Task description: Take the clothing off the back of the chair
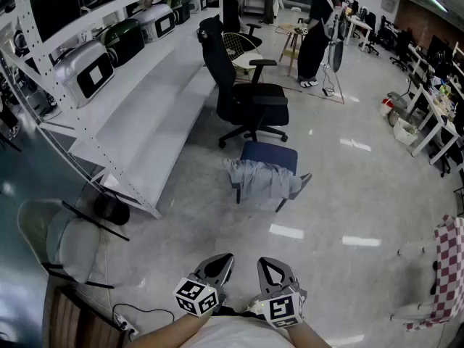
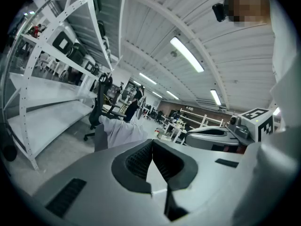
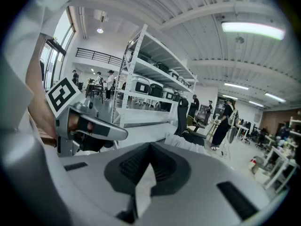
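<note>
A grey garment (image 1: 262, 179) hangs draped over the back of a blue chair (image 1: 270, 153) on the workshop floor, at twelve o'clock from the person and well apart from both tools. The left gripper (image 1: 220, 263) and right gripper (image 1: 270, 267) sit side by side at six o'clock in the head view, each clenched on nothing. A black office chair (image 1: 243, 96) stands beyond at eleven o'clock. White shelving (image 1: 145, 114) runs at ten o'clock, loaded with what may be appliances.

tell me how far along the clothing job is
Nothing done: the grey garment hangs over the back of the blue chair. Nothing in hand: left gripper and right gripper are shut, empty, well short of it. Left: approach, grasp, lift it off.
</note>
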